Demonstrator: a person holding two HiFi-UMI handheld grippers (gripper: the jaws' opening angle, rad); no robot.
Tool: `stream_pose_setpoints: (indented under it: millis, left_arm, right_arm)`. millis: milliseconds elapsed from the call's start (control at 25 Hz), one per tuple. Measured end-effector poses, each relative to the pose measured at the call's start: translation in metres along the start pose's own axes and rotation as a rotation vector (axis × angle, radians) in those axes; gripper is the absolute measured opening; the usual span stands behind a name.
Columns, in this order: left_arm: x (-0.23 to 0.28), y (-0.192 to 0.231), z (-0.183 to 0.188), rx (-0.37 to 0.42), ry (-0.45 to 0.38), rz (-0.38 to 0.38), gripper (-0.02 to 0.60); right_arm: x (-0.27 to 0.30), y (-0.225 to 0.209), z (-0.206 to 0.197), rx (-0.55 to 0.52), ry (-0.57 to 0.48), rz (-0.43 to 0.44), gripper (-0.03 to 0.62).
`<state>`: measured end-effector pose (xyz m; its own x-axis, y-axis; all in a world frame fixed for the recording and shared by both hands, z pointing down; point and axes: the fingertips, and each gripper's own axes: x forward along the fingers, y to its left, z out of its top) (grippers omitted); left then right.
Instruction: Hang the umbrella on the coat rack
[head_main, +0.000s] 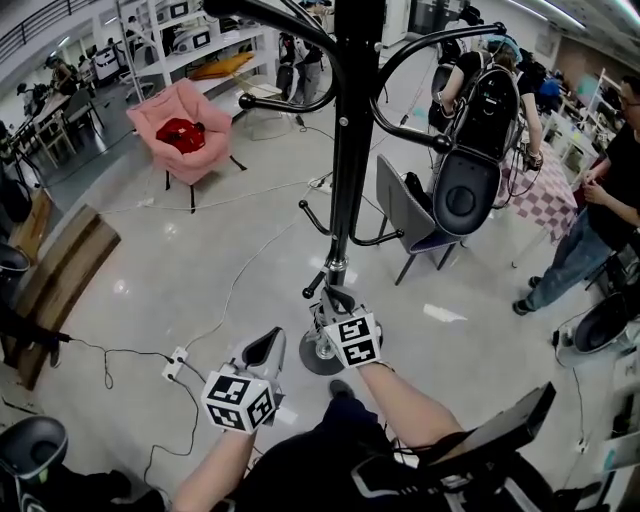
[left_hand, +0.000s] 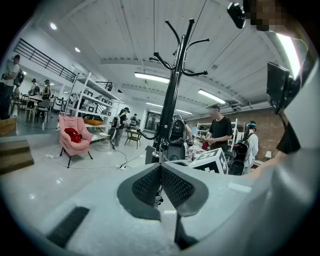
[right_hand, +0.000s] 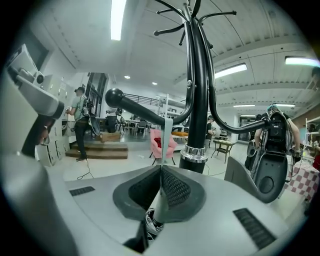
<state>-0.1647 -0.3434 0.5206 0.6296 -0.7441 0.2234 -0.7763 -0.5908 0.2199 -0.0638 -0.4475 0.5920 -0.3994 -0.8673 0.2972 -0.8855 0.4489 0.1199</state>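
Right gripper (right_hand: 161, 167), jaws pressed together on a thin pale strap (right_hand: 165, 142), stands just in front of the pole of the coat rack (head_main: 352, 150), the largest object in the scene, whose black column rises from the floor at centre and spreads curved arms left and right. The strap runs taut from the jaws up to a ball-ended hook arm (right_hand: 142, 106) on the left of the pole and appears to lie over it, though the contact itself is too small to confirm. Of the umbrella (right_hand: 150, 221) only a metallic end shows, directly beneath the right jaws and close beside the pole; the rest is hidden under the gripper. Holding the strap rather than the body probably keeps the loop open and tensioned so that it can seat on the arm. The right forearm reaches forward from near centre, with the gripper tilted upward along the pole. The left gripper (left_hand: 160, 167), jaws closed with nothing between them, is held nearer and to the left, apart from rack and umbrella, apparently in reserve.
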Motion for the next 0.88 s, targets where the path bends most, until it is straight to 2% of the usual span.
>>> stream_pose_setpoints:
  millis: [160,440,600,880]
  left_arm:
    - [-0.004,-0.003,-0.002,0.005,0.002,0.006,0.011]
    - [-0.014,-0.003,-0.008,0.003,0.001,0.01,0.011]
    - [-0.019,-0.008,-0.009,-0.004,-0.004,0.004,0.011]
    - [-0.027,-0.006,-0.008,-0.012,-0.018,-0.015,0.011]
  right_arm:
    - [0.001,0.003,0.0,0.022,-0.003,0.04,0.011]
    - [-0.006,0.014,-0.001,-0.015,0.023,0.055,0.012]
    - [-0.018,0.028,0.004,-0.059,0.01,0.08,0.012]
    - [-0.035,0.048,0.015,-0.043,-0.02,0.087,0.011]
